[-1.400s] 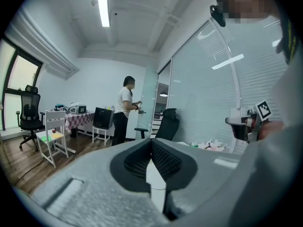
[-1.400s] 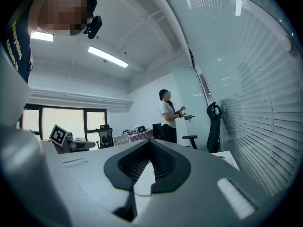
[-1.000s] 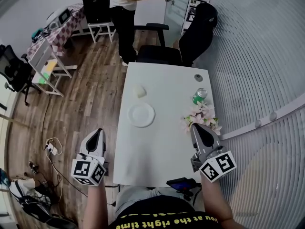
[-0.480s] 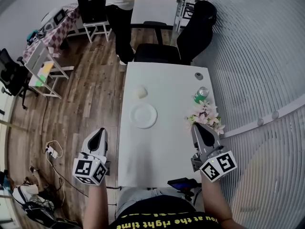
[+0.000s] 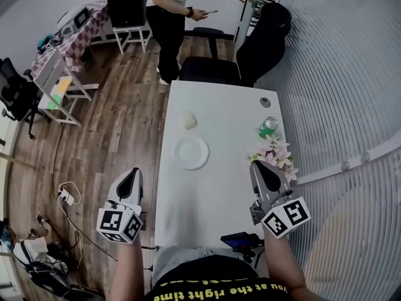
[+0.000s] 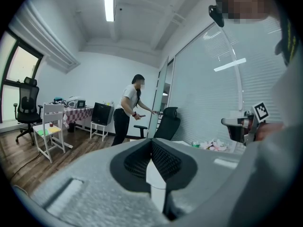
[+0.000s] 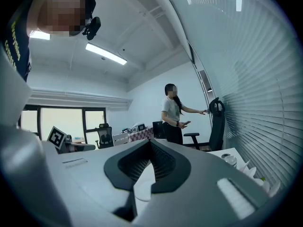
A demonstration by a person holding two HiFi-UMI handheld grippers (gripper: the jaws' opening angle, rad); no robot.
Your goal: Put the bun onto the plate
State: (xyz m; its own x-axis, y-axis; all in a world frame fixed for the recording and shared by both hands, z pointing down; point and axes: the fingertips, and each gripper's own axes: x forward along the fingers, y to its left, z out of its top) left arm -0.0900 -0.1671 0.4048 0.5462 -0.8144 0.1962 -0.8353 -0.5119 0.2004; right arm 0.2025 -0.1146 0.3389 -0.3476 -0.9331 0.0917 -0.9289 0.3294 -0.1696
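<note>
A wooden floor (image 5: 106, 130) lies left of the plate (image 5: 191, 153), and the left tongs (image 5: 131, 174) hang over it, closed and empty. The plate sits on a white table (image 5: 213, 199). The bun (image 5: 188, 120) lies just beyond the plate, not touching. Right of the plate are flowers (image 5: 274, 155), a green can (image 5: 269, 127) and the right tongs (image 5: 258, 167), closed on nothing. Yellow print on the black shirt (image 5: 213, 281) reads partly "at the right time".

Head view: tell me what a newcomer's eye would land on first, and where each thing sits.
The long white table stands out, with an empty white plate near its middle and the pale bun just beyond it, apart from the plate. The left gripper and right gripper flank the table's near end, both shut and empty. A person stands past the far end beside a black office chair.
</note>
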